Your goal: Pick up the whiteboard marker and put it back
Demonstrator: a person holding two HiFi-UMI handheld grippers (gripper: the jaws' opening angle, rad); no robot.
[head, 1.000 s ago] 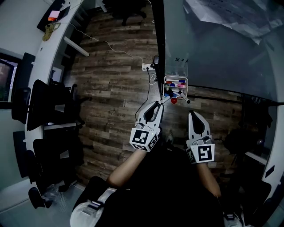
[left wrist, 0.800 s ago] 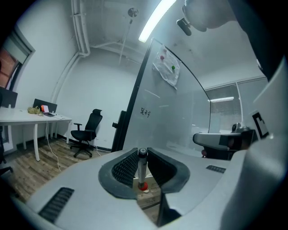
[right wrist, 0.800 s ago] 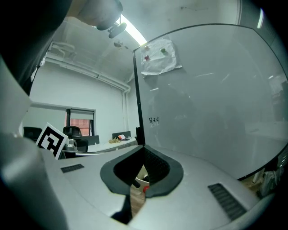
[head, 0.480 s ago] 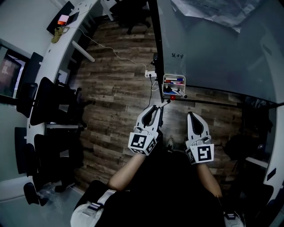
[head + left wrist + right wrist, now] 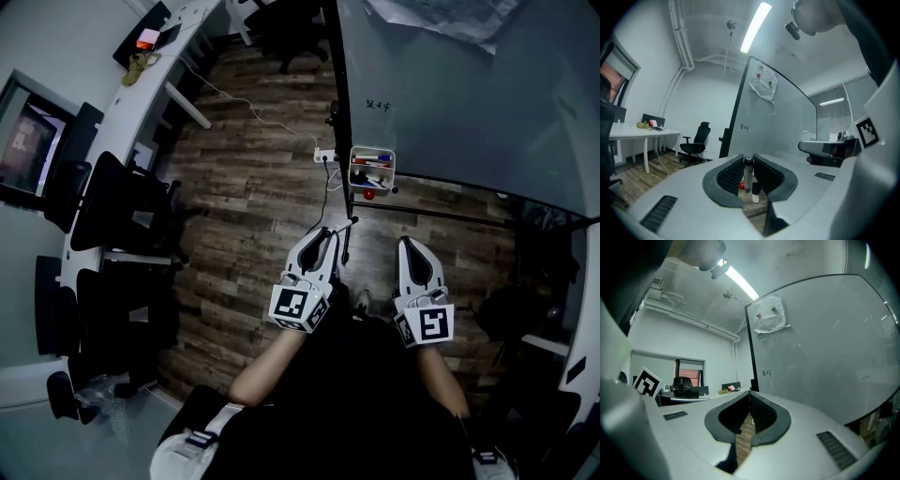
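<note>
L tongs (image 5: 322, 236) clamp whiteboard marker (image 5: 748, 172) upright, centre frame. R tongs (image 5: 410, 246) closed, empty. Tray (image 5: 372, 169) on board (image 5: 450, 94), upper centre. Rec.: firm grip, level approach, align over tray before release.

White left gripper (image 5: 328, 232) and right gripper (image 5: 407, 242) carry black-and-white square-marked cubes (image 5: 302, 307).

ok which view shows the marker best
The left gripper view: the marker stands close up, upright, clamped in the left gripper. The head view shows only a small sliver at that gripper's tip. The right gripper view misses it.
</note>
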